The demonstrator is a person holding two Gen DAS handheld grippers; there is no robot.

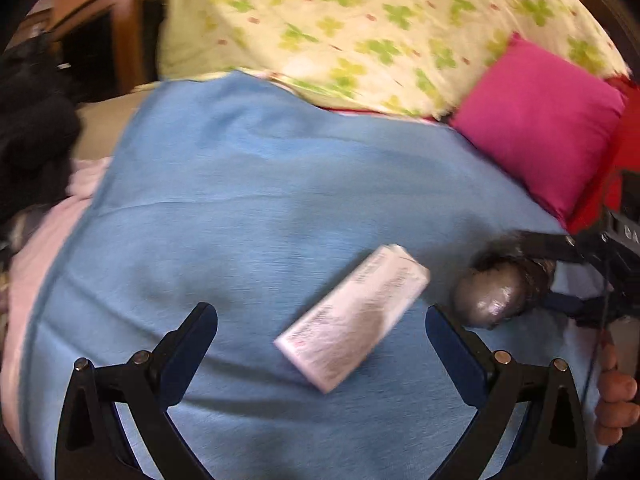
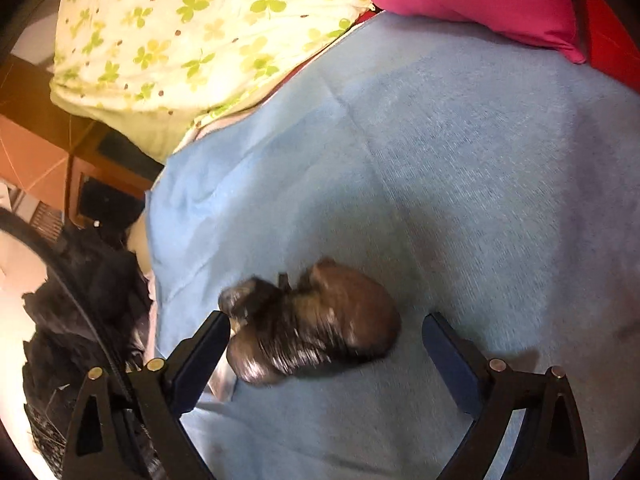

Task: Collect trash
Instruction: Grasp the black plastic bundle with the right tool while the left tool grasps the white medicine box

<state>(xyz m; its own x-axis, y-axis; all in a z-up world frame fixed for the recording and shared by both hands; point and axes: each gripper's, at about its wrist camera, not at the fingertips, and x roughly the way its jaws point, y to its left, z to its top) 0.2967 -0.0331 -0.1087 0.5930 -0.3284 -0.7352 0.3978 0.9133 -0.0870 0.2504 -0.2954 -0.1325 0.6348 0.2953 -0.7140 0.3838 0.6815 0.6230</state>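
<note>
Your left gripper (image 1: 322,314) gaped empty over the white rectangular carton (image 1: 354,318); your right gripper (image 2: 326,332) straddled, ungripped, the crumpled dark plastic wad (image 2: 312,324) mid-blanket (image 2: 460,160); closing came next

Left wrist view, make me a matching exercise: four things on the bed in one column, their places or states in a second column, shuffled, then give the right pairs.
Column one:
1. white rectangular carton
2. crumpled dark shiny plastic bag
3. square magenta cushion
4. cream pillow with green clover print

Column two:
A. far end of the bed, beyond the blue sheet
B. right edge, partly on the blue sheet
C. lying just ahead of the open left gripper
D. just right of the carton

Pairs: 1-C, 2-D, 3-B, 4-A
</note>
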